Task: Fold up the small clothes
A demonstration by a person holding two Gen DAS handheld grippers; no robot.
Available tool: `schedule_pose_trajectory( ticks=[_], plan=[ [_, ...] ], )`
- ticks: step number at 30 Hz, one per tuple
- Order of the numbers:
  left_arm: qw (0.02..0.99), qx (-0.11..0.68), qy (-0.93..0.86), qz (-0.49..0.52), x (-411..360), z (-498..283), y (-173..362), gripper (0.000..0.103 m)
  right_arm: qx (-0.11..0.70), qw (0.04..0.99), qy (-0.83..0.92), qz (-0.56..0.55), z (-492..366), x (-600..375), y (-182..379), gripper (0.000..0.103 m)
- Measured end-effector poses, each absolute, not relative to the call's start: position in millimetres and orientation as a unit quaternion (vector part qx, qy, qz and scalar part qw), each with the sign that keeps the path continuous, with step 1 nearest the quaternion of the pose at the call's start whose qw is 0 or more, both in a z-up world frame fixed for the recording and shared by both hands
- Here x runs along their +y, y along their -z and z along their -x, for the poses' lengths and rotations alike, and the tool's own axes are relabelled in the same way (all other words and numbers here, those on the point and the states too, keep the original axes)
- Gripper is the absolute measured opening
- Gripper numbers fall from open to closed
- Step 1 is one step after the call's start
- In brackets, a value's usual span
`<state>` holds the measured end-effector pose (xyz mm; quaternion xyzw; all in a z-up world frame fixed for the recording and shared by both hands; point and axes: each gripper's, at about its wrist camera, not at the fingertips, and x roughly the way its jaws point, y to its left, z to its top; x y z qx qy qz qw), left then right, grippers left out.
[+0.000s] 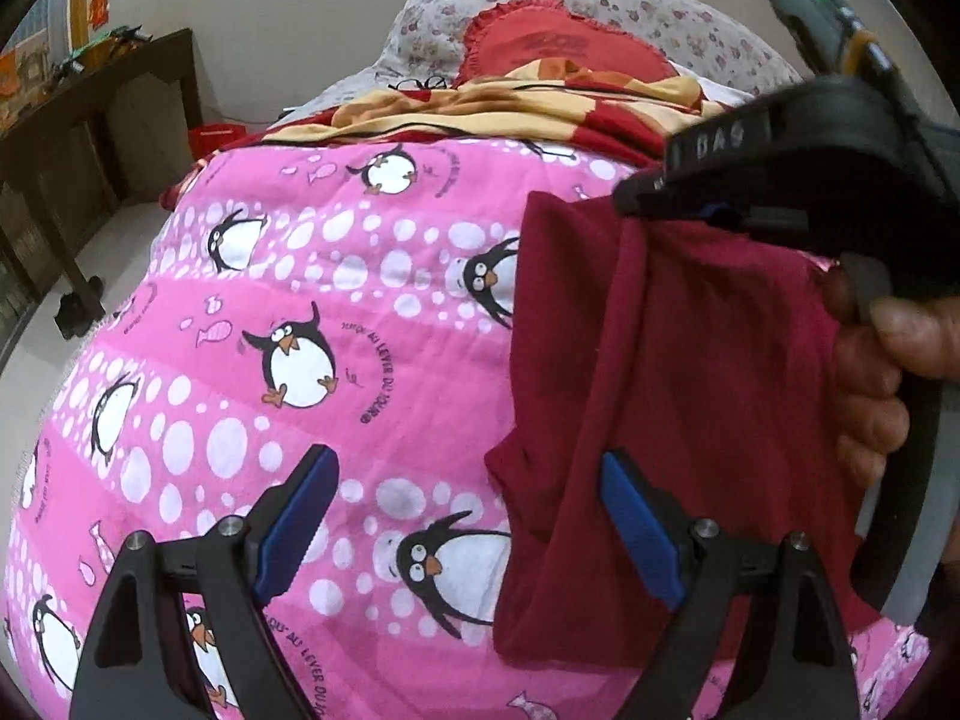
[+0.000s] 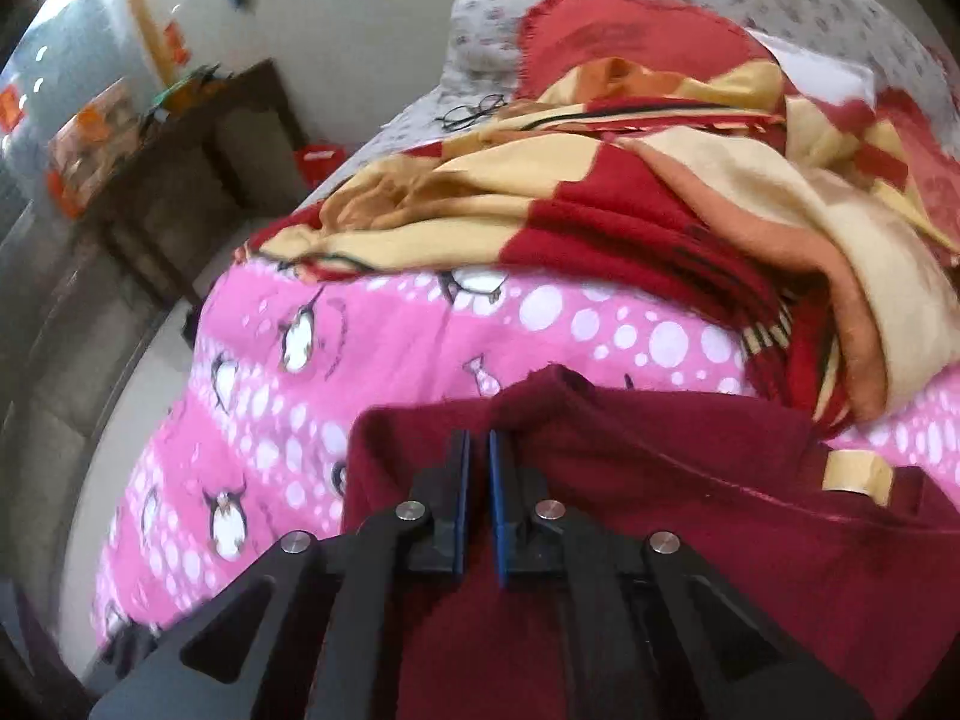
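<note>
On a pink penguin quilt (image 1: pixel 252 360) printed "AU LEVER DU JOUR", the right gripper (image 2: pixel 477 450), lettered "DAS" on its black body, pinches the maroon garment (image 1: pixel 672 372) and lifts its edge; the left gripper (image 1: pixel 468 516) gapes wide, holding nothing.

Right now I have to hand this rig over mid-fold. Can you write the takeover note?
Left gripper: open, empty, low over the pink penguin quilt, its right finger against the maroon garment.
Right gripper: shut on the maroon garment's upper edge, holding it lifted; in the left wrist view the cloth hangs from it.
Done: garment picked up on one side.
Left: no finished fold shows; catch the hanging edge with the left, lay it flat on the quilt, fold.
</note>
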<state>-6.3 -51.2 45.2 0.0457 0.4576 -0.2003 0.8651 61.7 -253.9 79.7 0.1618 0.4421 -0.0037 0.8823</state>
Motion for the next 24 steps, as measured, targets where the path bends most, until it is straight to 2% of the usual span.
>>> schedule_pose_trajectory(
  ticks=[9, 12, 13, 14, 17, 24],
  plan=[
    [0.859, 0.471, 0.196, -0.039, -48.9, -0.4, -34.9, 0.092, 0.452, 0.88, -0.037, -0.138, -77.0, -240.0, -62.8, 0.02],
    [0.859, 0.471, 0.195, -0.04, -49.9, 0.0, -33.3, 0.092, 0.448, 0.874, -0.061, -0.177, -66.2, -253.7, -74.0, 0.033],
    [0.859, 0.472, 0.195, -0.041, -50.4, -0.6, -33.0, 0.092, 0.44, 0.876, -0.071, -0.186, -56.6, -258.2, -80.0, 0.042],
    [0.859, 0.471, 0.195, -0.041, -50.4, -0.5, -33.0, 0.092, 0.433, 0.88, -0.073, -0.184, -50.1, -258.7, -83.2, 0.045],
    [0.86, 0.47, 0.195, -0.041, -50.4, -0.6, -33.7, 0.092, 0.409, 0.899, -0.048, -0.151, -14.2, -273.2, -93.1, 0.045],
    [0.886, 0.423, 0.184, -0.049, -50.7, 3.1, -57.2, 0.092, 0.361, 0.917, 0.057, -0.157, 81.0, -353.0, -88.5, 0.045]
  ],
)
